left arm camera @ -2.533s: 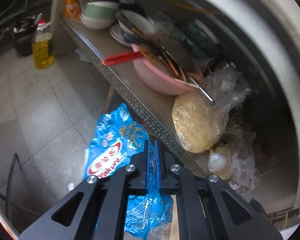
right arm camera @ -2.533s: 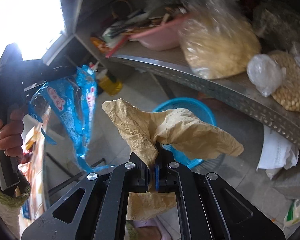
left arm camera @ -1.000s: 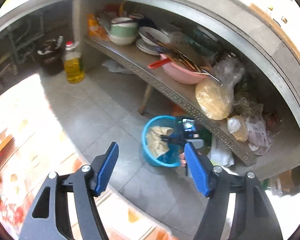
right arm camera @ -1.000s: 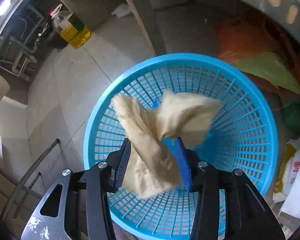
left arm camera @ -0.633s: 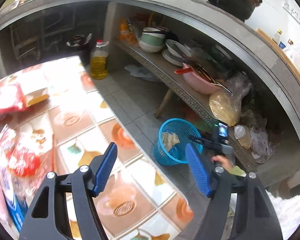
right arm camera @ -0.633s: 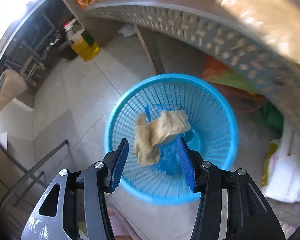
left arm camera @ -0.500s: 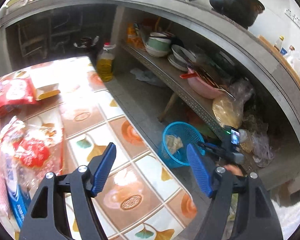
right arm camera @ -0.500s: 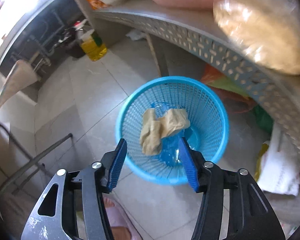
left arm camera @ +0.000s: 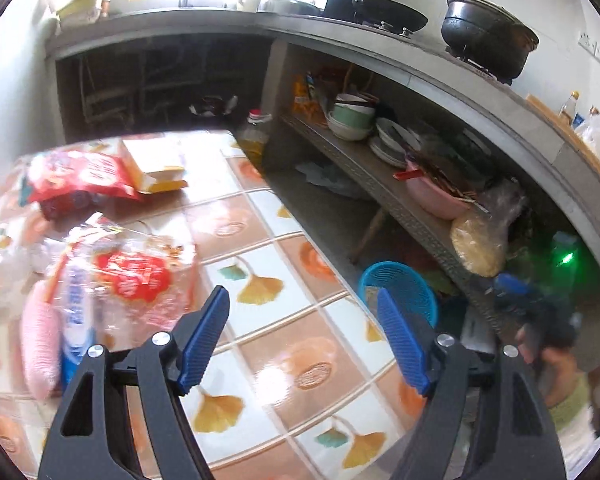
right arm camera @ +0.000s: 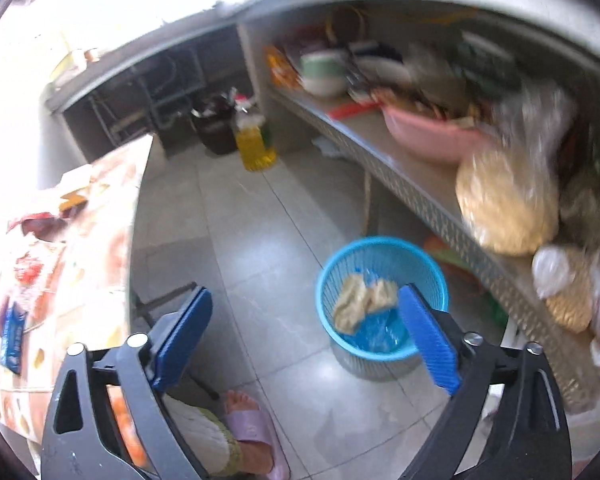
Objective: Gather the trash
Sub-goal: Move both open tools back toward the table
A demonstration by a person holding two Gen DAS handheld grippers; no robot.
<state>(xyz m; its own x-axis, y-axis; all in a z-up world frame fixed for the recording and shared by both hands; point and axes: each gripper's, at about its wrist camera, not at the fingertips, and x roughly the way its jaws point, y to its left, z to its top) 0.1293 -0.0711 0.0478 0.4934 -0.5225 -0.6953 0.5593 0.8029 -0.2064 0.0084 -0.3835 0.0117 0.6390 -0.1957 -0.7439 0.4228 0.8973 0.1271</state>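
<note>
My left gripper (left arm camera: 300, 300) hangs over the tiled table (left arm camera: 292, 344), its jaws opening with nothing between them. A clear plastic bag with a red label (left arm camera: 132, 280) lies just left of its left finger. Farther back lie a red snack bag (left arm camera: 80, 180) and a yellow-white carton (left arm camera: 156, 164). My right gripper (right arm camera: 305, 296) is high above the floor, its jaws opening wide and empty. Below it the blue basket (right arm camera: 424, 276) holds crumpled tan paper (right arm camera: 360, 300) and a blue wrapper (right arm camera: 376, 336). The same basket (left arm camera: 398, 288) shows on the floor in the left wrist view.
A metal shelf (right arm camera: 420, 196) with bowls, a pink basin (right arm camera: 428, 136) and filled plastic bags runs along the right. An oil bottle (right arm camera: 254, 144) stands on the floor at the back. A foot in a pink slipper (right arm camera: 252, 420) is beside the table's edge (right arm camera: 134, 216).
The right gripper let the tan paper drop into the basket, then rose away with its jaws spreading. The left gripper swung from the floor to over the table and widened slightly.
</note>
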